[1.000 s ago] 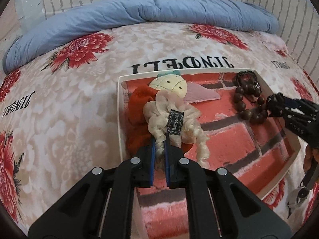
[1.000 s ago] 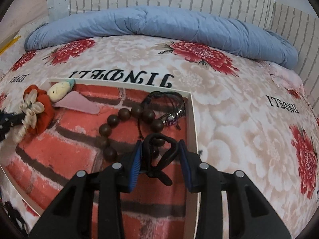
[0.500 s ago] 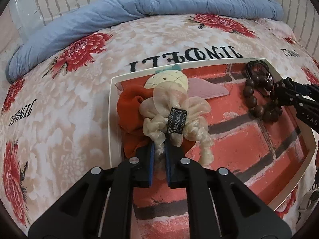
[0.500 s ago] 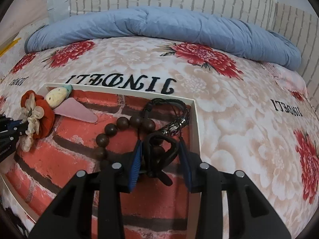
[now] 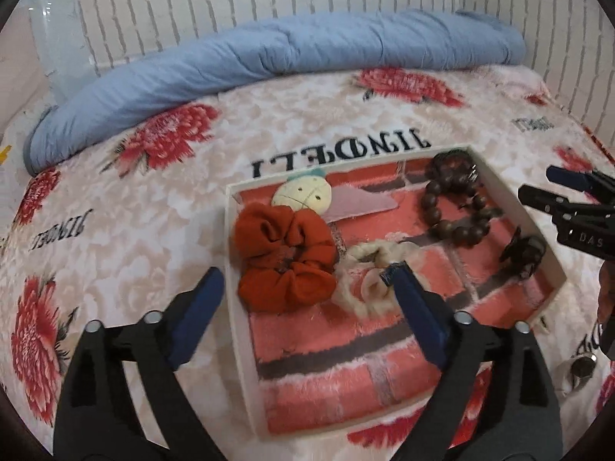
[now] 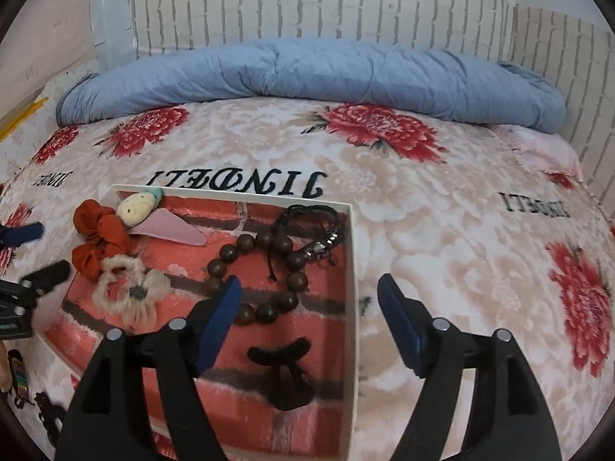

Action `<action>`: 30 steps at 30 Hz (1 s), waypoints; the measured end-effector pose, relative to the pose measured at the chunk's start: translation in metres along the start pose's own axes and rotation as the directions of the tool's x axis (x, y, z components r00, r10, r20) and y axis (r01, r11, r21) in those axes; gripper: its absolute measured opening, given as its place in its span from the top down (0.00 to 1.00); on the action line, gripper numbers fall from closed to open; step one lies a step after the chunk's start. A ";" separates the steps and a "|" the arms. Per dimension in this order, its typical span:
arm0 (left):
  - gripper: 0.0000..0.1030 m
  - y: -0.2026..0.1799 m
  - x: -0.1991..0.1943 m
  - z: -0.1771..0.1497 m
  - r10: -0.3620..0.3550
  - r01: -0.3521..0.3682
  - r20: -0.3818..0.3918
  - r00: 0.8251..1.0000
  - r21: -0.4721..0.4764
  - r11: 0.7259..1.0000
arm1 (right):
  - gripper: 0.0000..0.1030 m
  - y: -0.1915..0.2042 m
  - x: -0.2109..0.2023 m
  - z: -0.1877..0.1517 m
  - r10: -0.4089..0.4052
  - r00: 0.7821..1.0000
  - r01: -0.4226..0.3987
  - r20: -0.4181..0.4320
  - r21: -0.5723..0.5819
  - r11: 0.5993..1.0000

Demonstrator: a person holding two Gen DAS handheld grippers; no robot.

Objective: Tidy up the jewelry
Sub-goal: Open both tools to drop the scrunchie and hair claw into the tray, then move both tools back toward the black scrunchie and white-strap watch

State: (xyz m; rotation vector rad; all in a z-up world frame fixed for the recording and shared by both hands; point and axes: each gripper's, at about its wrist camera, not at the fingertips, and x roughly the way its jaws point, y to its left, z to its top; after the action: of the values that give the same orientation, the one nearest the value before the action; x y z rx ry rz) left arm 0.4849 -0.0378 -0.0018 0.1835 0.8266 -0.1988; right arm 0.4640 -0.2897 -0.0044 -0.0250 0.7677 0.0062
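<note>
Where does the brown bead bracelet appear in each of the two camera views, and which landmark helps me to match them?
Left wrist view: the bead bracelet lies in the upper right part of the tray, right of centre in the picture.
Right wrist view: the bead bracelet lies mid-tray, just left of centre, above the black hair clip.
Shared landmark: the orange scrunchie at the tray's left side.

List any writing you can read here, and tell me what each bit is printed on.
"JINDELI", seen upside down: on the blanket, beyond the tray; repeated toward the blanket's edges, partly cut off.
"DAS", then cut off: on the right claw body, seen from the left camera.
Small dark tag on the cream scrunchie: too blurred to read.
Nothing readable on the beads or the hair clip.
</note>
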 end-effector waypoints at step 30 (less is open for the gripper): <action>0.05 0.056 -0.169 -0.156 0.180 -0.173 0.069 0.981 -0.096 0.980 | 0.19 -0.005 -0.153 -0.142 -0.007 1.000 0.005 0.024 0.106 0.994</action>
State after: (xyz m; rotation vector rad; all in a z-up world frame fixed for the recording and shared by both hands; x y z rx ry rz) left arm 0.2765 0.0711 0.0244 0.1630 0.7358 -0.0011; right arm 0.2554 -0.2980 -0.0001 0.0731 0.7423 -0.0397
